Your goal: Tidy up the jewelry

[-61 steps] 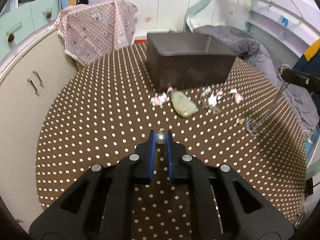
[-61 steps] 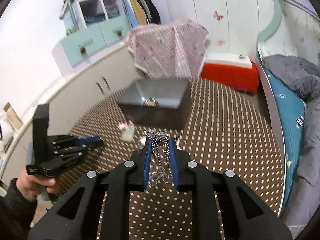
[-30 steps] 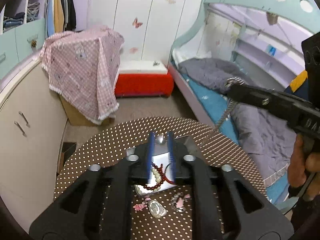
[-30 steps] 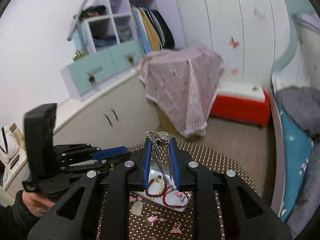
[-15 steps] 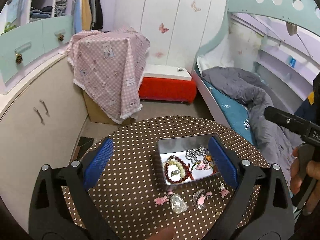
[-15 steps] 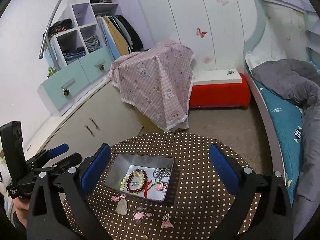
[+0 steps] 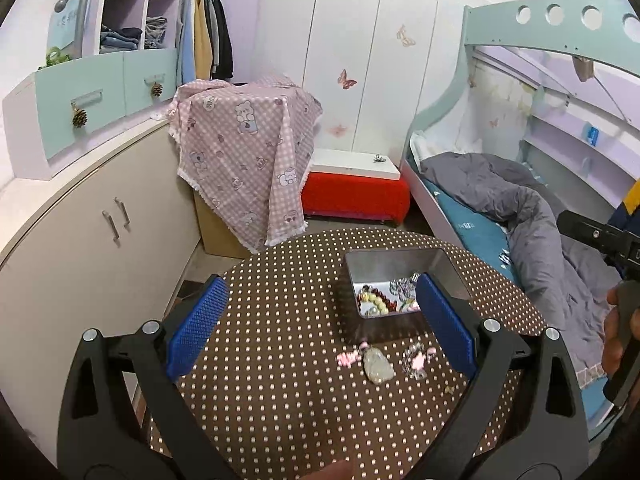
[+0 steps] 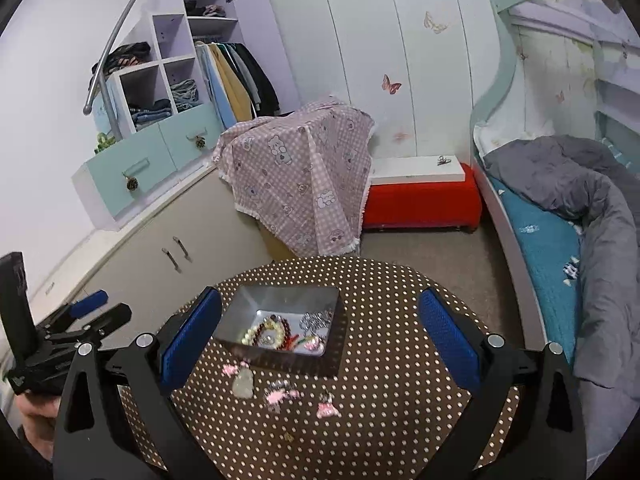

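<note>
A metal box [image 7: 400, 258] [image 8: 248, 314] sits on the round brown polka-dot table [image 7: 280, 320] [image 8: 400, 320]. It holds red and pale bead bracelets [image 7: 374, 300] [image 8: 268, 330] and a silver chain [image 8: 316, 319]. In front of the box lie a pale green jade pendant [image 7: 377, 365] [image 8: 243, 383], pink charms [image 7: 347, 358] [image 8: 280, 395] and a small gold piece [image 7: 449, 389] [image 8: 287, 436]. My left gripper [image 7: 320, 324] is wide open and empty, high above the table. My right gripper [image 8: 320, 340] is wide open and empty, also high above the table.
A cream cabinet [image 7: 80, 248] curves along the table's left side. A pink checked cloth [image 7: 244, 152] covers a box behind the table. A red bench [image 7: 354, 194] and a bed with a grey duvet [image 7: 520, 208] stand beyond and to the right.
Both grippers rose from the table over the box and opened. The left let go its small pendant, the right its silver chain, which now lies in the box. Both have since drawn back slightly.
</note>
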